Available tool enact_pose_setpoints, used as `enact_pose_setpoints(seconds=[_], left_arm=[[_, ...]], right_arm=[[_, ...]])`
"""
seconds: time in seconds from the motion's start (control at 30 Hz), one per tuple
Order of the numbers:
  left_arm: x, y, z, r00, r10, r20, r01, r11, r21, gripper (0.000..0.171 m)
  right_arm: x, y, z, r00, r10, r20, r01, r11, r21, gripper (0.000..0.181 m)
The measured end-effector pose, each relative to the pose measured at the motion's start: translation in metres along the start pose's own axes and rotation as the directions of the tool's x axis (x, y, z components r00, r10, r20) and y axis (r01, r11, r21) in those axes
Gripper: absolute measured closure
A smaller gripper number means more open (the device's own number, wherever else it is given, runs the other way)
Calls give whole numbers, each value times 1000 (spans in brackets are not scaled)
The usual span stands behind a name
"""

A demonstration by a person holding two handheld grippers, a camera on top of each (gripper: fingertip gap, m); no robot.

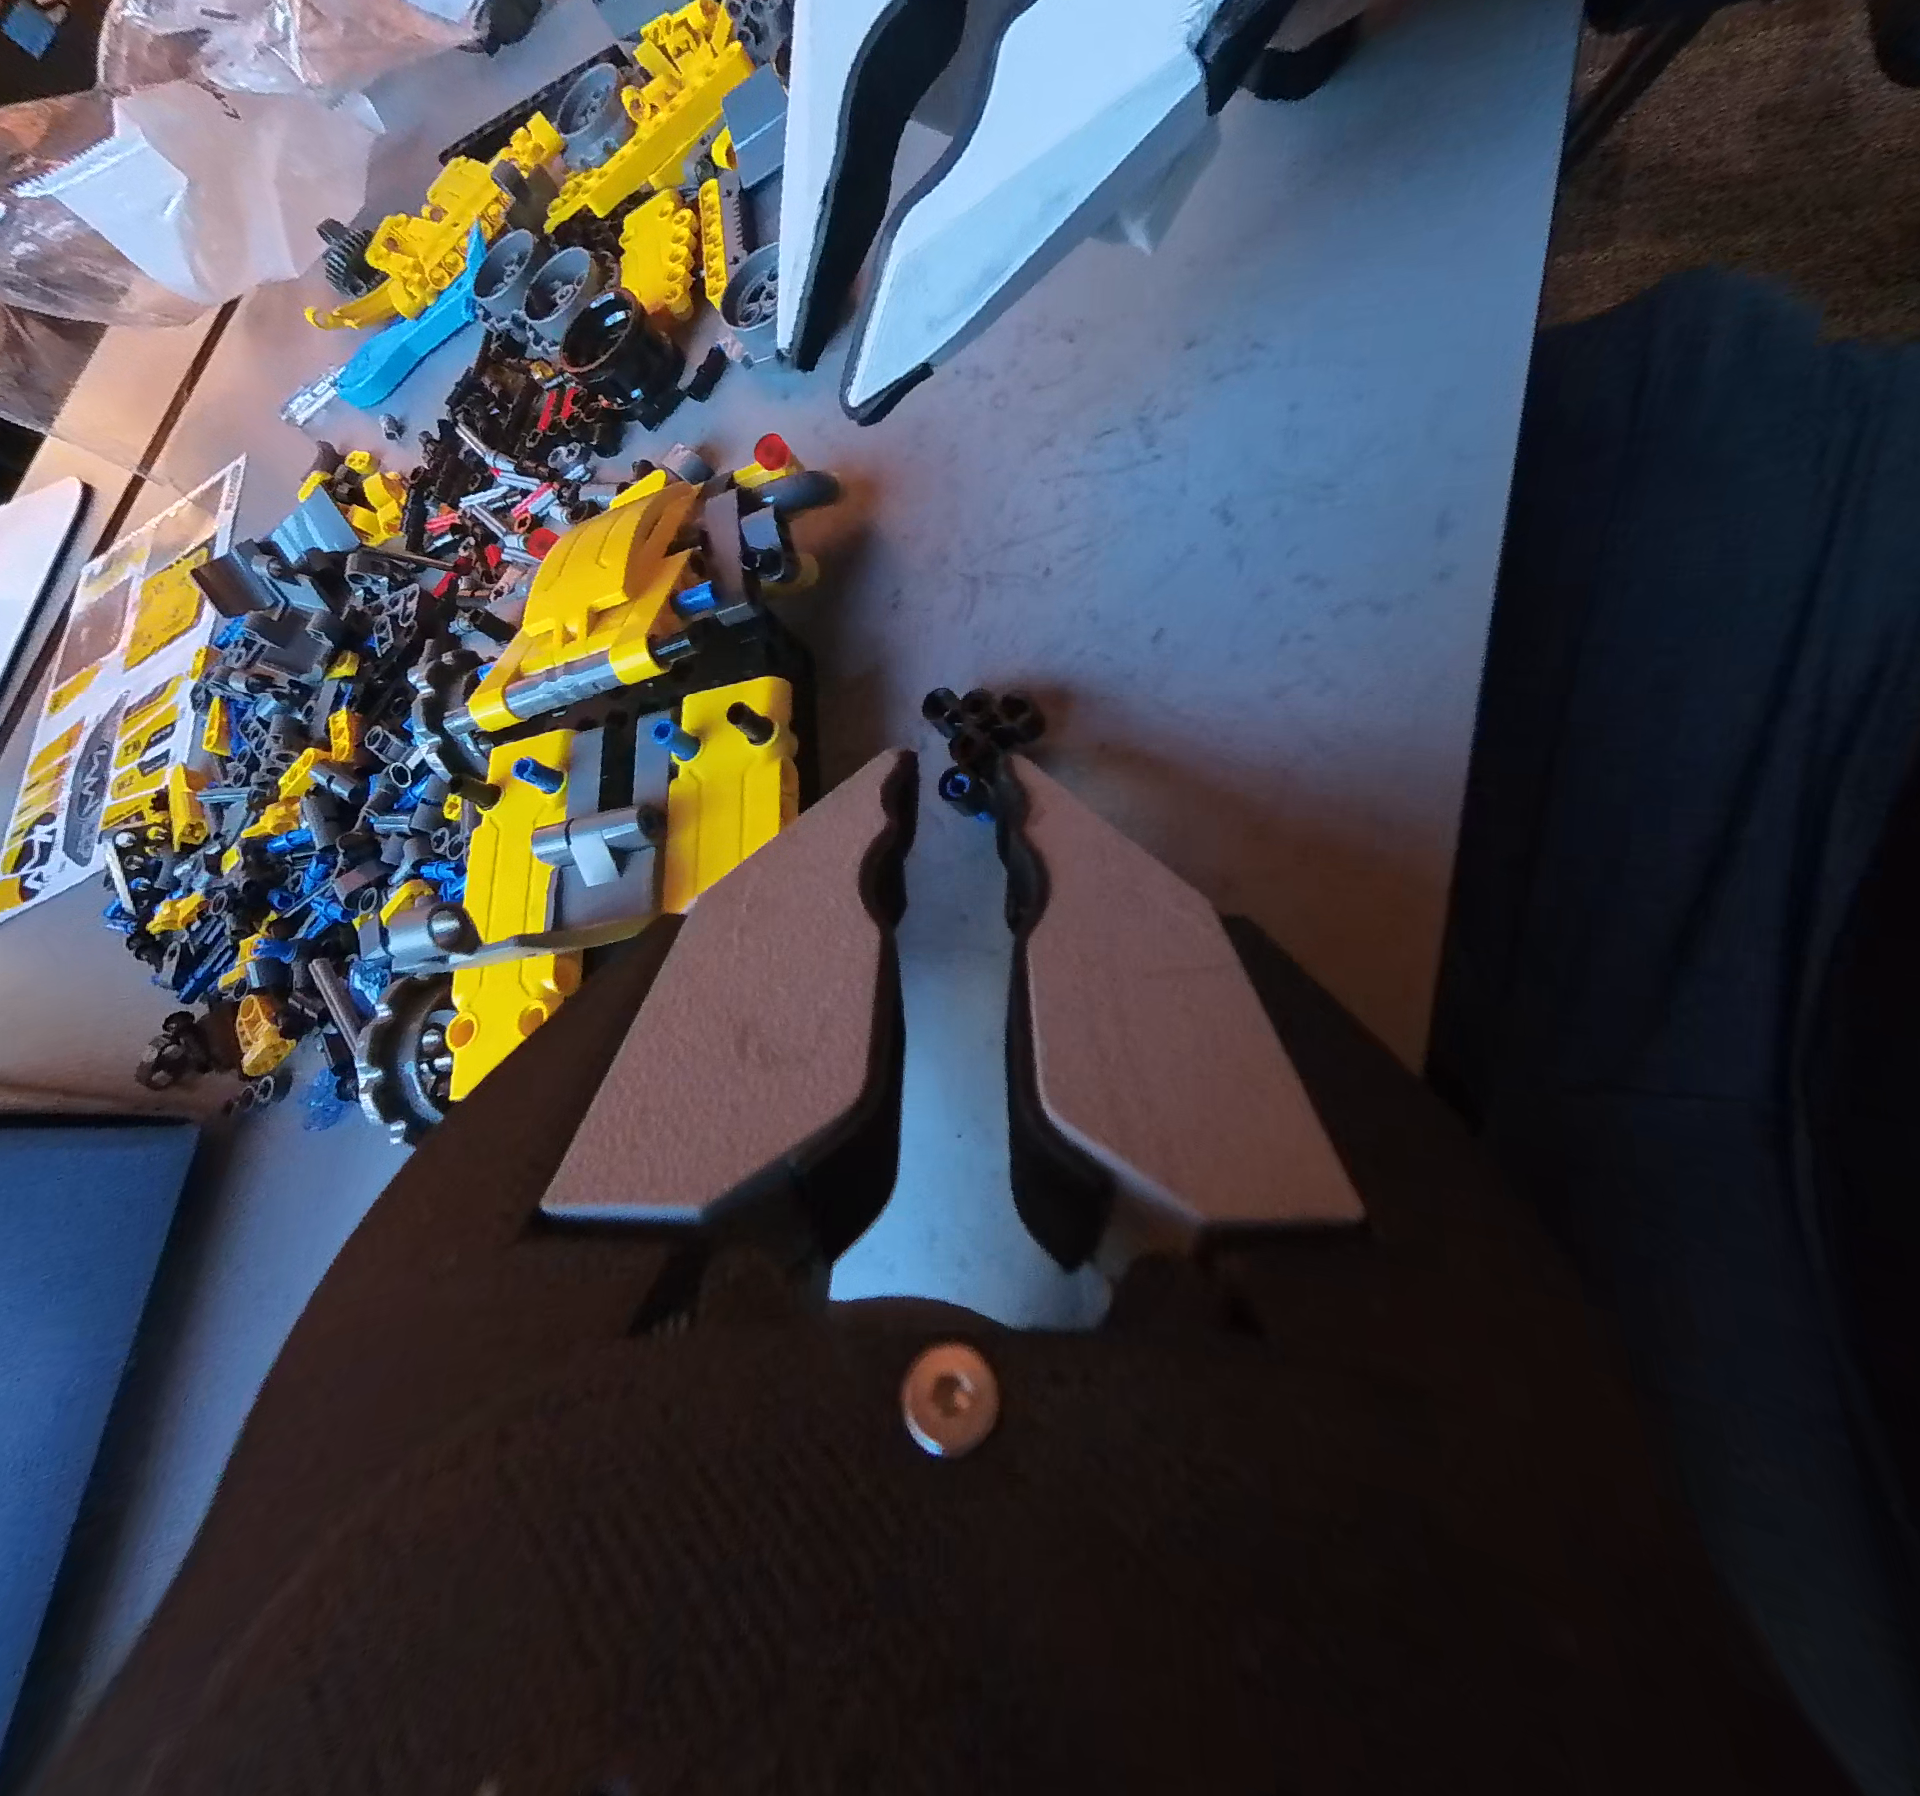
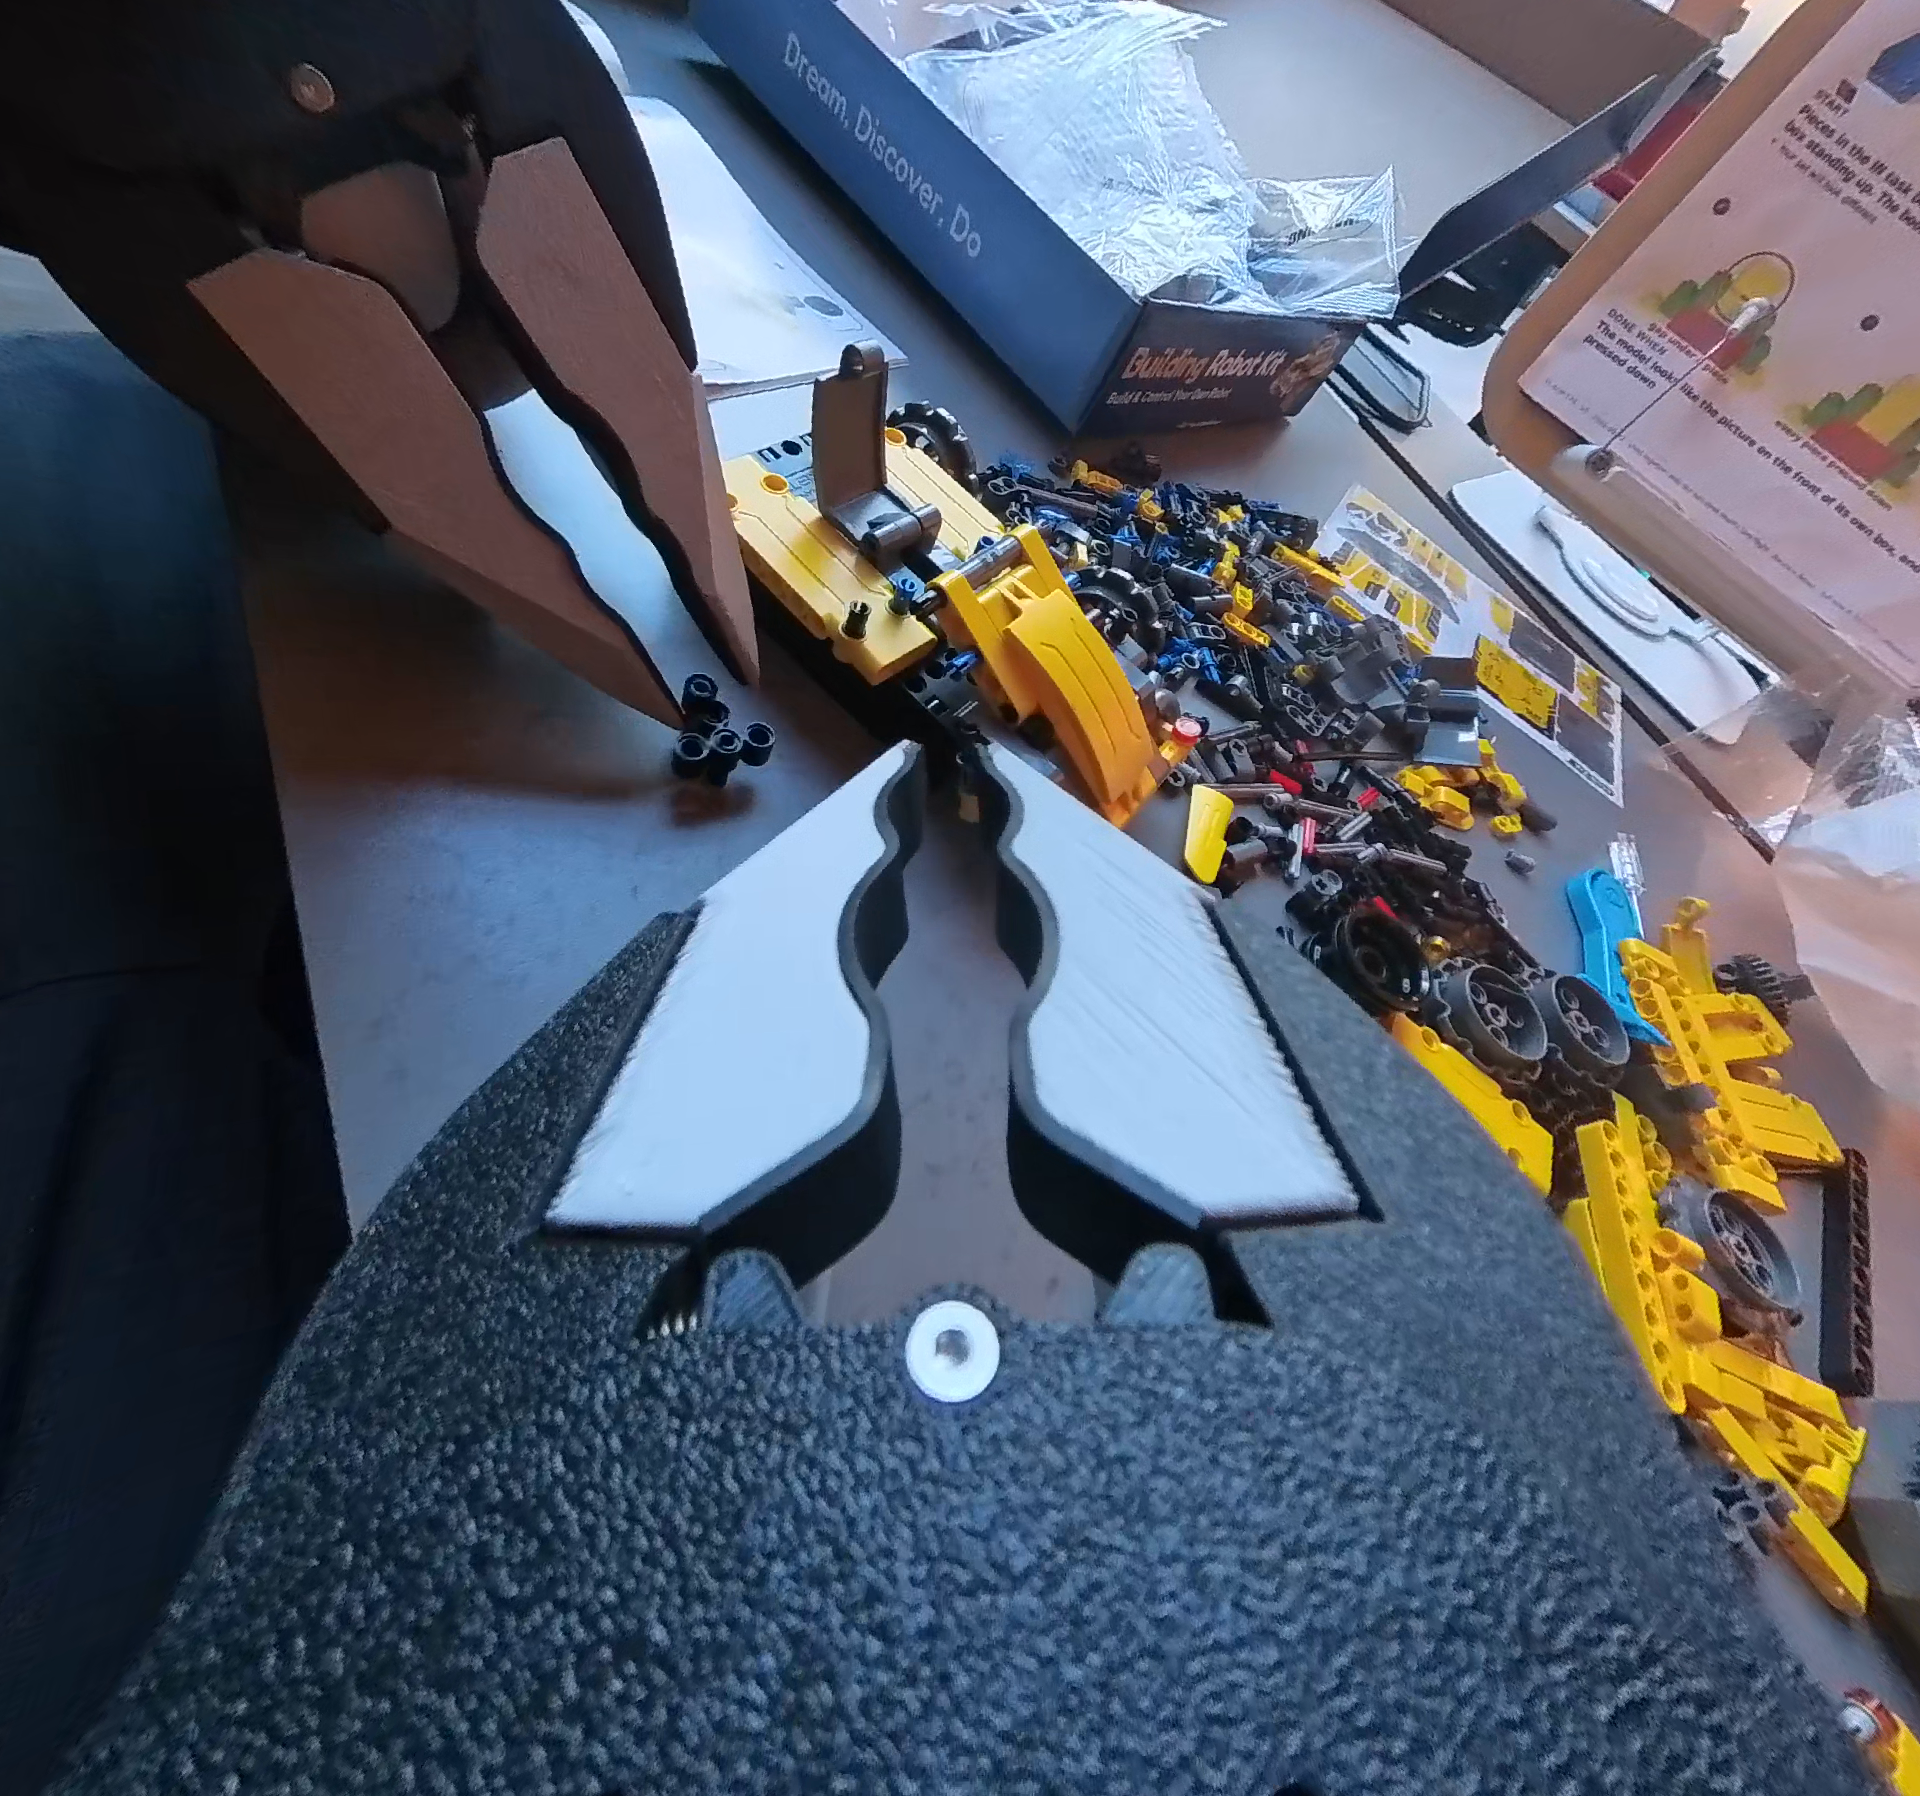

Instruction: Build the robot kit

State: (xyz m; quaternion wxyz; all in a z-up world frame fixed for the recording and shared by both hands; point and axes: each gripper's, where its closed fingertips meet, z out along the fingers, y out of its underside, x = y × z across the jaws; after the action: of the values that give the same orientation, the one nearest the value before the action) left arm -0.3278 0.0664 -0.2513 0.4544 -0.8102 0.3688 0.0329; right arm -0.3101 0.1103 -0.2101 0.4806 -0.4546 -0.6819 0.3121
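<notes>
My left gripper [image 1: 966, 761] has brown fingers, slightly apart, with its tips at a small cluster of black connector pieces [image 1: 982, 716] on the grey table [image 1: 1195, 551]. A blue pin [image 1: 956, 786] lies between the tips. The right wrist view shows this gripper [image 2: 712, 692] pointing down with the cluster [image 2: 719, 733] at its tips. My right gripper [image 2: 951, 751] has white fingers with a narrow gap and holds nothing. It points at the front of a half-built yellow model [image 2: 831, 562]. In the left wrist view its tips [image 1: 836, 385] rest near the table beside a grey wheel [image 1: 753, 297].
The yellow model [image 1: 623, 811] lies by a heap of small blue, black and yellow pieces [image 1: 312, 759]. Yellow beams and wheels [image 2: 1704, 1175], a blue tool [image 2: 1600, 925], a sticker sheet [image 2: 1507, 666], a dark blue box [image 2: 935, 219] with plastic bags and a printed card [image 2: 1766, 292] surround it. The table edge [image 1: 1507, 603] is close by. About 7 cm separates my left fingertips from my right.
</notes>
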Motion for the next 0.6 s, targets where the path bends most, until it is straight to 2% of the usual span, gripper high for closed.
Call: enact_pose_setpoints(seconds=[0.37,0.6], left_arm=[[-7,-5,-5,999,-19,39,18,999,45,152],[-5,-8,-8,1000,-24,19,22,997,77,148]], right_arm=[[4,1,1,999,-8,-34,8,1000,-8,172],[9,-1,-1,997,-10,-73,10,1000,5,172]])
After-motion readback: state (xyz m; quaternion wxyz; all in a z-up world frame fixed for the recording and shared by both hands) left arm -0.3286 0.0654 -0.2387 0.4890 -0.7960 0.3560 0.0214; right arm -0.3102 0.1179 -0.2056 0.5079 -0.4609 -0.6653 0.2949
